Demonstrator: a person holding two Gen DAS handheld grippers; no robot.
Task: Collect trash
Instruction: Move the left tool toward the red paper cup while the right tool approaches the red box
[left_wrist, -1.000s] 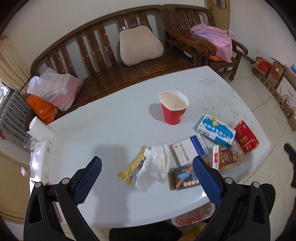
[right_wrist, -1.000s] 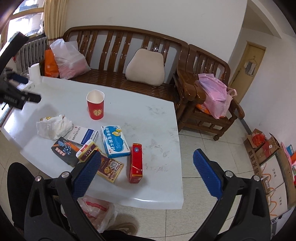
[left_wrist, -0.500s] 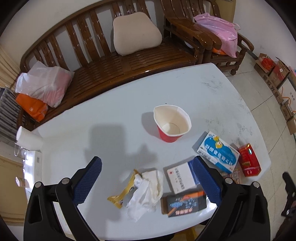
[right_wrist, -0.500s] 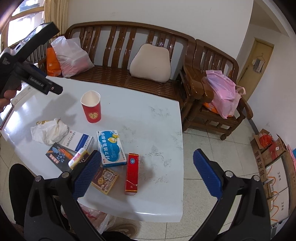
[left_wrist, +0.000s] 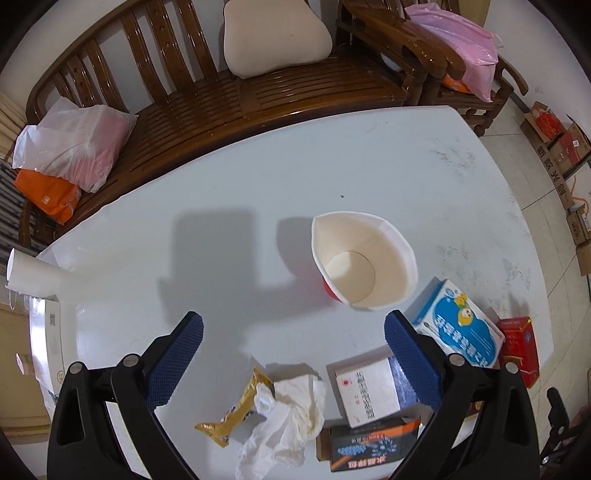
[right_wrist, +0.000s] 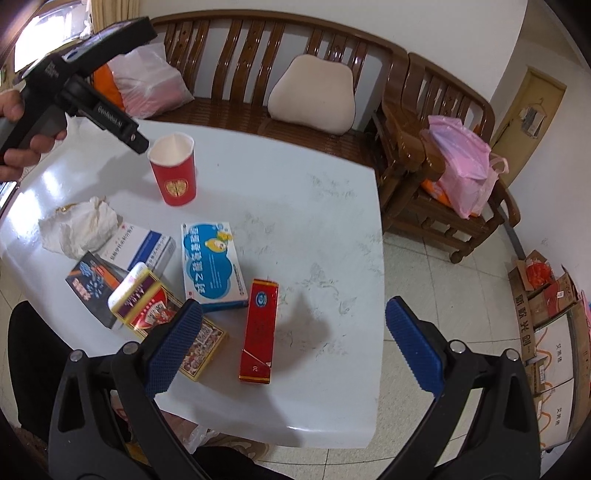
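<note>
A crumpled white tissue lies soft and wrinkled on the glossy white table, touching a gold foil wrapper on its left side. Just beside it, flat cardboard boxes crowd the near right edge: a white-and-blue box, a black box with orange print, a blue-and-white carton with a cartoon and a long red box. A red paper cup stands upright behind them, its white rim squashed to a point, its inside bare.

The far half of the table is open and smooth, scuffed with grey marks toward the right corner; a wooden slatted bench runs just behind the far edge.

The left claw hangs above the table, blue ribbed pads wide apart and holding nothing; tissue and wrapper sit low between its fingers, the cup just ahead to the right. The right claw is spread wide too, gripping nothing, over the table's near right edge with the red box between its fingers.
</note>
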